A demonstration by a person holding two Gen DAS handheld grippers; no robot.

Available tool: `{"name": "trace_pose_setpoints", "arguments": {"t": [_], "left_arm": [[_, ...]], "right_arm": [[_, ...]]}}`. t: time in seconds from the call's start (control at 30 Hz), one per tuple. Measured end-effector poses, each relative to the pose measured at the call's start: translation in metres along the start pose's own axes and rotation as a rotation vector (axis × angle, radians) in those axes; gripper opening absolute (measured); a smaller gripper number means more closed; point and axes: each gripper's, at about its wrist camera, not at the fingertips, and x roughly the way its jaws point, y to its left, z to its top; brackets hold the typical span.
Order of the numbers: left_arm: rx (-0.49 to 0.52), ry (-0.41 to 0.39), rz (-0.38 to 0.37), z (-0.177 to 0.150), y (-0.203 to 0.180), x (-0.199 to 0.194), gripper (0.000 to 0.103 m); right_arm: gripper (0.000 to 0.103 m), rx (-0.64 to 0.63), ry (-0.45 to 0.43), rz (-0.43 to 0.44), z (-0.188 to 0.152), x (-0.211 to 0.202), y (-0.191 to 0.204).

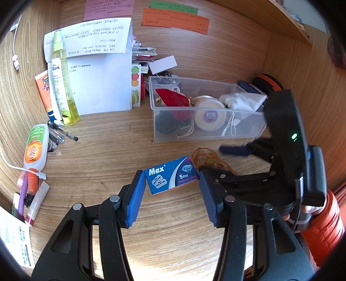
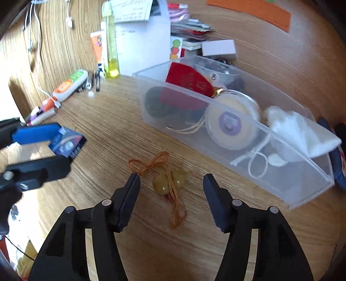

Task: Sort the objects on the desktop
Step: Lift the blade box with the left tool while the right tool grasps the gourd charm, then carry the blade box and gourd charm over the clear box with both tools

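While one blue razor-blade box (image 1: 172, 175) sits pinched at frame centre in the left gripper (image 1: 172, 179), the right gripper (image 2: 172, 183) stands spread around one two-bead amber charm (image 2: 170, 181); one clear bin (image 2: 270, 149) is cut off at right.

The handwriting on the white sheets (image 1: 95, 41) and the coloured notes (image 1: 175, 19) is too small to read. The clear box (image 2: 216, 112) hides part of the dark round thing (image 2: 155, 103) inside it. In the right wrist view the left gripper (image 2: 54, 147) is blurred and cut by the edge.
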Motion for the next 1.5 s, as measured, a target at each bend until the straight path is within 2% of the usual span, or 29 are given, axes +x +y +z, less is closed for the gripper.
{"name": "trace_pose_setpoints", "arguments": {"t": [0.07,0.1,0.3,0.67,0.93,1.27,1.5], "left_arm": [[-0.002,-0.005,0.001,0.004,0.001,0.000,0.050],[-0.002,-0.008,0.003,0.007,0.001,0.000,0.050],[0.026,-0.041,-0.002,0.024,-0.009,-0.001,0.050],[0.081,-0.109,-0.018,0.054,-0.035,-0.007,0.050],[0.099,-0.134,-0.030,0.079,-0.049,0.000,0.051],[0.083,-0.153,-0.051,0.118,-0.051,0.016,0.051],[0.050,-0.096,-0.053,0.134,-0.044,0.057,0.051]], "right_arm": [[0.030,0.003,0.015,0.037,0.001,0.003,-0.001],[0.025,0.012,0.016,0.049,0.000,0.003,-0.003],[0.025,0.039,-0.001,0.073,-0.001,-0.006,-0.012],[0.025,0.038,-0.201,0.035,0.030,-0.085,-0.039],[0.025,0.028,-0.269,-0.003,0.051,-0.112,-0.061],[0.025,0.022,-0.332,-0.033,0.080,-0.125,-0.089],[0.025,0.061,-0.284,-0.010,0.089,-0.092,-0.110]]}}
